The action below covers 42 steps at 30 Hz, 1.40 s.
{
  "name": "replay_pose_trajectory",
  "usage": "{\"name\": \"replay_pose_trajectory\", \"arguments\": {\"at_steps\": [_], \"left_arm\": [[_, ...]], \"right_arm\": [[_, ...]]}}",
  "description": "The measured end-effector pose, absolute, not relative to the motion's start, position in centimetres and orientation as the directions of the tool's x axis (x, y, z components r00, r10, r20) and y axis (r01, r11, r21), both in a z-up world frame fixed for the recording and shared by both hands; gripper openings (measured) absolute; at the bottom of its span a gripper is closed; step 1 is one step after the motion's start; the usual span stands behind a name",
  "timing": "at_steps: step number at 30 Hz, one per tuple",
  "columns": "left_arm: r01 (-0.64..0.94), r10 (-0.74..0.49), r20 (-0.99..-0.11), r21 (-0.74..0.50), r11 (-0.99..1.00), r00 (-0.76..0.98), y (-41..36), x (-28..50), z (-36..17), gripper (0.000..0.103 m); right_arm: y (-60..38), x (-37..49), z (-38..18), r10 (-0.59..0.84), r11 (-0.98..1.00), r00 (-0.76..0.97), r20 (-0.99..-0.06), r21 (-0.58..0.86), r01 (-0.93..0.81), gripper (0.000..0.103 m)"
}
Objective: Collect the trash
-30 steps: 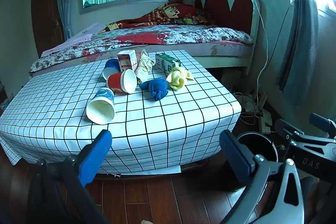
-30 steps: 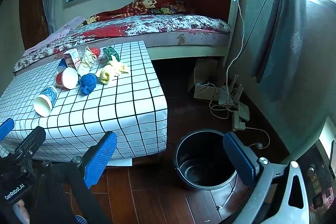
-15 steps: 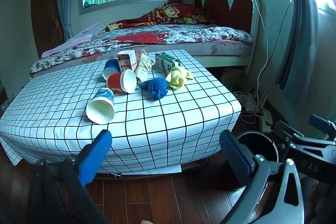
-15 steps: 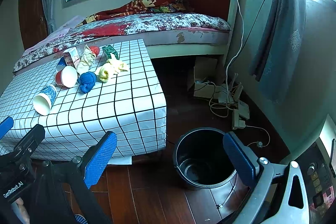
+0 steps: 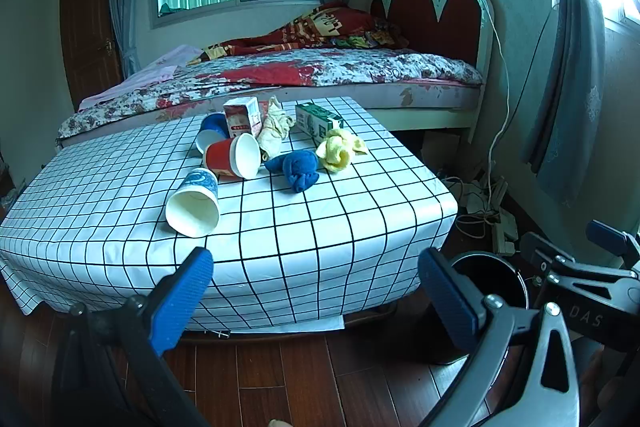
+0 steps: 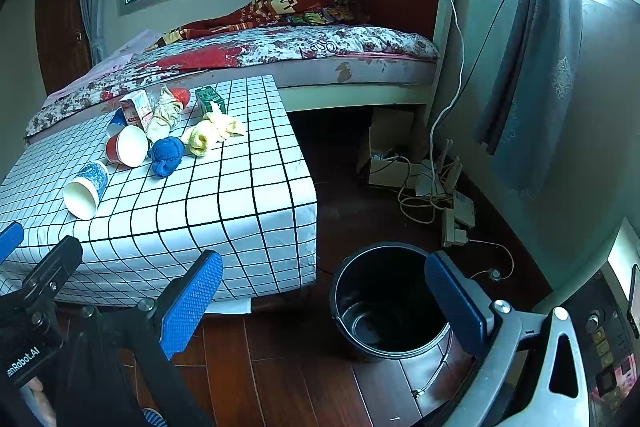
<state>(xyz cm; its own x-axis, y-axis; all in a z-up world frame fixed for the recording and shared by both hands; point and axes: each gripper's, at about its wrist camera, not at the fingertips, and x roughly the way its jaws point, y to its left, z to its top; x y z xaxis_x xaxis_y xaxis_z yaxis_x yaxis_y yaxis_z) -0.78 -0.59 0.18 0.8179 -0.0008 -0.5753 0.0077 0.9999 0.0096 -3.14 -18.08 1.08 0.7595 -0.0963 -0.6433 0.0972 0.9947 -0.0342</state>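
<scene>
A low table (image 5: 320,227) draped in a white cloth with a black grid fills the centre of the left wrist view, with litter bunched on its far half. At centre left of that frame a white-and-blue paper cup (image 5: 194,203) lies on its side, mouth toward the camera; just above it a red paper cup (image 5: 234,158) lies tipped over, touching a blue cup (image 5: 211,134) behind it. A red-and-white carton (image 5: 242,116) stands upright at the back, with a crumpled beige wad (image 5: 274,126) just beside it and a green-and-white carton (image 5: 318,121) to the right. In front of these sit a balled blue cloth (image 5: 296,169) and, touching it on the right, a crumpled yellow cloth (image 5: 340,153). The left gripper (image 5: 316,291) hangs at the bottom of the frame, short of the table's near edge, its 2 blue-padded fingers wide apart and holding nothing. In the right wrist view the right gripper (image 6: 320,295) is likewise spread wide and empty at the bottom of the frame, its right finger overlapping the rim of a black bin (image 6: 390,301) that stands open on the dark wooden floor (image 6: 280,367), lower centre, near the table's corner. A bed (image 6: 280,55) with a red scalloped headboard runs across the upper half of both frames, and a tangle of cables and a power strip (image 6: 452,211) lies at centre right of the right wrist view.
</scene>
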Motion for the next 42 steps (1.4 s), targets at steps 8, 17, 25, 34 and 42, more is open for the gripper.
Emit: {"name": "replay_pose_trajectory", "arguments": {"at_steps": [8, 17, 25, 34, 42], "left_arm": [[0.006, 0.001, -0.573, 0.010, 1.000, 0.820, -0.55, -0.84, 0.22, 0.102], [0.006, 0.001, -0.573, 0.009, 1.000, 0.819, -0.49, -0.92, 0.21, 0.102], [0.002, 0.004, -0.574, 0.009, 1.000, 0.819, -0.48, -1.07, 0.43, 0.102], [-0.004, 0.006, -0.576, 0.004, 1.000, 0.818, -0.39, -0.84, 0.59, 0.102], [-0.012, 0.018, -0.571, 0.015, 1.000, 0.820, 0.05, -0.70, 0.39, 0.102]], "right_arm": [[-18.07, -3.19, 1.14, -0.099, 0.994, 0.759, -0.643, -0.035, 0.099, 0.102], [-18.08, -3.21, 1.15, -0.098, 0.994, 0.760, -0.643, -0.034, 0.100, 0.102], [-18.06, -3.32, 1.38, -0.096, 0.995, 0.761, -0.641, -0.034, 0.097, 0.102], [-17.95, -3.14, 1.52, -0.094, 0.995, 0.763, -0.639, -0.038, 0.091, 0.102], [-17.62, -3.00, 1.37, -0.085, 0.996, 0.763, -0.641, -0.043, 0.076, 0.102]]}}
